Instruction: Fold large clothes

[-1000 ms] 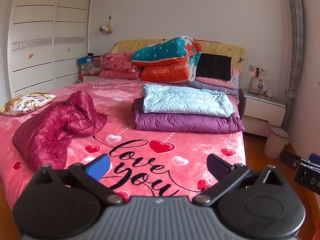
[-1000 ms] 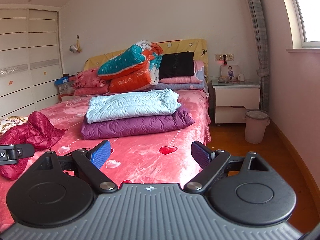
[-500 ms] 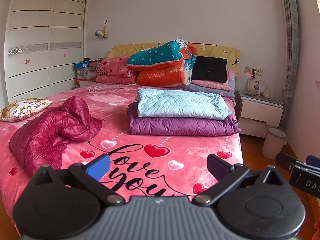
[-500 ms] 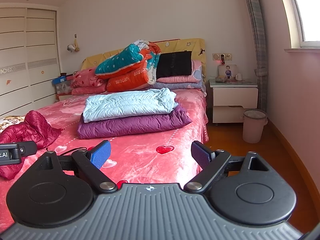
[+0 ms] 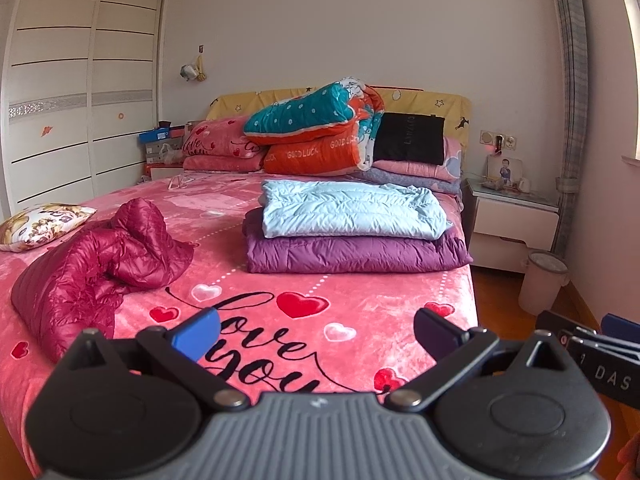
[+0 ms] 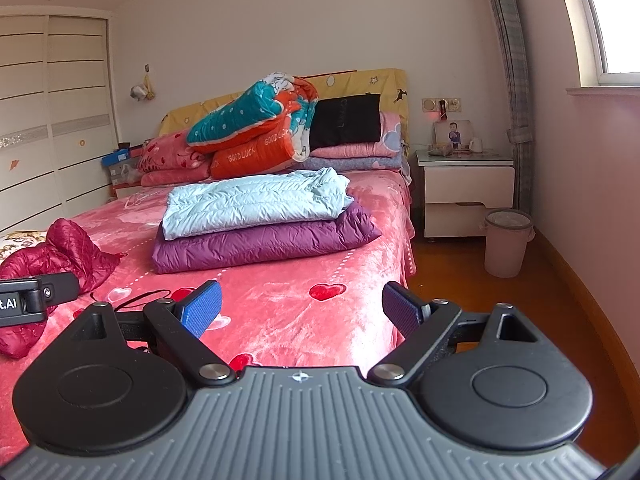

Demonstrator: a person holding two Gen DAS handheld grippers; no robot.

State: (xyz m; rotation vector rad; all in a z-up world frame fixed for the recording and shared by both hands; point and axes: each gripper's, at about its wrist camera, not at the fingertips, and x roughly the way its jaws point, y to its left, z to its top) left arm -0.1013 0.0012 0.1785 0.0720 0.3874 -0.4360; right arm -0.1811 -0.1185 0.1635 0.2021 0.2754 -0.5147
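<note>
The bed (image 5: 360, 312) wears a pink blanket strewn with red and white hearts and black script. At its left edge lies a crimson quilted jacket (image 5: 96, 264). Toward the right edge a pale blue jacket (image 5: 352, 210) tops a purple one (image 5: 352, 254). By the yellow starred headboard (image 5: 432, 98) sit a teal dotted and orange quilt (image 5: 316, 132), pink heart pillows (image 5: 216, 148) and a black bag (image 5: 410, 138). The bin (image 5: 542, 282) is dusty pink, the floor (image 6: 480, 292) orange-brown.

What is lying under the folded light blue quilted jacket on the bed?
A folded purple quilted jacket lies under the light blue quilted jacket. Only its edges show; its middle is covered.
</note>
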